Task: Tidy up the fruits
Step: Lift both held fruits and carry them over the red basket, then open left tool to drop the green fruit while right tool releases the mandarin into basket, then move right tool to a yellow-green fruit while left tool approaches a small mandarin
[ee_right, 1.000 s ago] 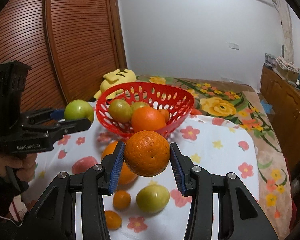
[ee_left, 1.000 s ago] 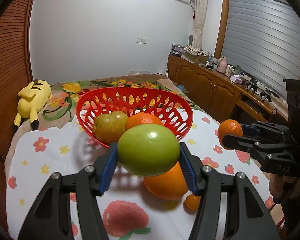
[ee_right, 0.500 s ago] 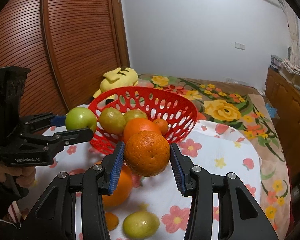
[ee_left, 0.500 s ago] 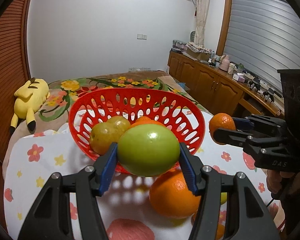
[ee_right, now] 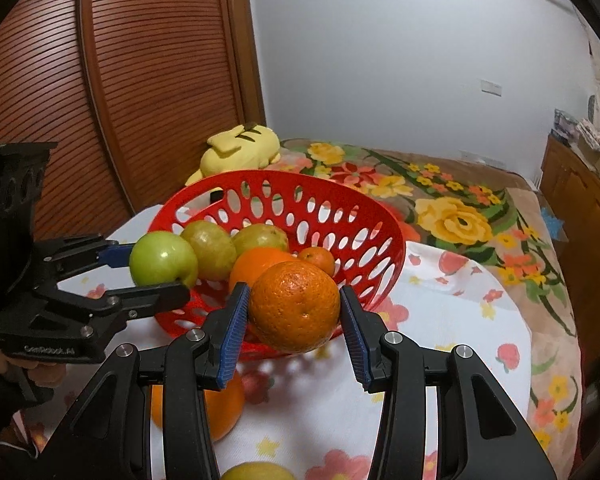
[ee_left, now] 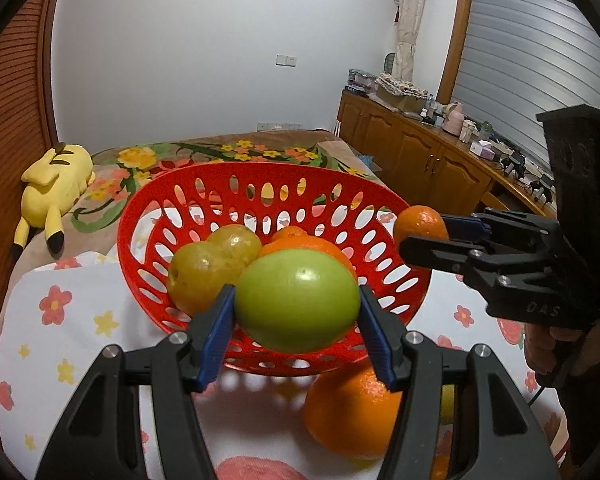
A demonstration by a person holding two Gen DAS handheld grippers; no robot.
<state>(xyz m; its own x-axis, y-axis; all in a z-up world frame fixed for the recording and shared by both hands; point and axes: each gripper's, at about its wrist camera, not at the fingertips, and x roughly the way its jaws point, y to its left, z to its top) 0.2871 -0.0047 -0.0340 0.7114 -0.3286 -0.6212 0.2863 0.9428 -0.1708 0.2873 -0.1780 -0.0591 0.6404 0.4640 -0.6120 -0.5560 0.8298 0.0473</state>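
The left gripper (ee_left: 297, 322) clamps a green apple (ee_left: 297, 300) and the right gripper (ee_right: 294, 334) an orange (ee_right: 294, 306), both raised at the basket's (ee_left: 236, 176) near rim for dropping in.

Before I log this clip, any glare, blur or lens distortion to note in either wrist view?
Left wrist view: strong fisheye bending and dark corner vignette; small glare spots on the green apple; sharp focus. Right wrist view: same curvature, warping the wooden door; the orange is crisp, with basket shadows on the cloth.
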